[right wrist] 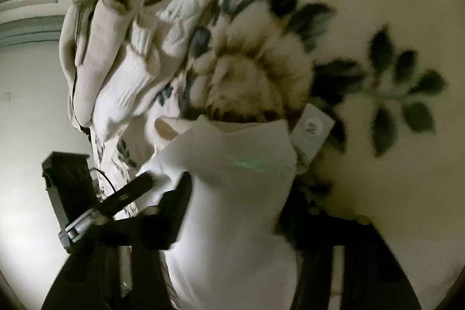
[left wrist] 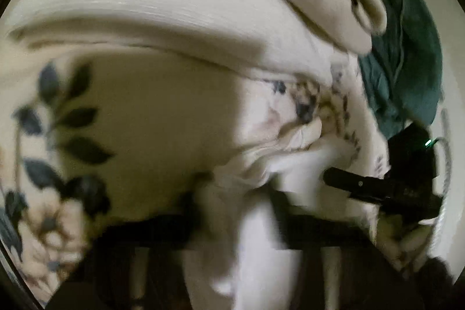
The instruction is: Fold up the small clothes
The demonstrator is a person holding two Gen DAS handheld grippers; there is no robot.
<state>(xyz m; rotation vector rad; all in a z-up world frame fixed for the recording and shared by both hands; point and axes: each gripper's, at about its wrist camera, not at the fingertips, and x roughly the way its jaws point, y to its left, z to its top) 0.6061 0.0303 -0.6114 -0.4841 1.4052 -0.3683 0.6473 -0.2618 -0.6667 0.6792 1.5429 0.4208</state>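
**A:** The left gripper (left wrist: 247, 222), black with two fingers, has pale cloth bunched right across its jaws in its own camera. It looks clamped on the small white cotton garment (right wrist: 232, 193), though blur hides the exact finger gap.

**B:** And the right gripper (right wrist: 232, 228)?

**A:** Same story. In the right wrist view the white garment rises straight out from between its dark fingers, with a white sewn-in label (right wrist: 314, 132) sticking out at the upper edge. So I judge it closed on the fabric as well. The left wrist view also shows the right gripper from outside, at the lower right, its black finger reaching toward the cloth.

**B:** Why hold it with both at once?

**A:** Probably to keep one edge stretched between two pinch points, so the piece hangs or lies flat enough to fold over. That is a guess from the pose.

**B:** Where is the garment against everything else?

**A:** Lifted just above or against the cream bedsheet printed with dark leaves and tan flowers (right wrist: 377, 19). Whether it touches the sheet I cannot tell.

**B:** Anything else nearby?

**A:** A heap of cream and white rumpled clothes (right wrist: 116, 34) lies beyond the grippers, likely waiting their turn, and a dark green crumpled cloth (left wrist: 407, 48) sits farther off to the right.

**B:** Risks?

**A:** Thin fabric could slip from either pinch.
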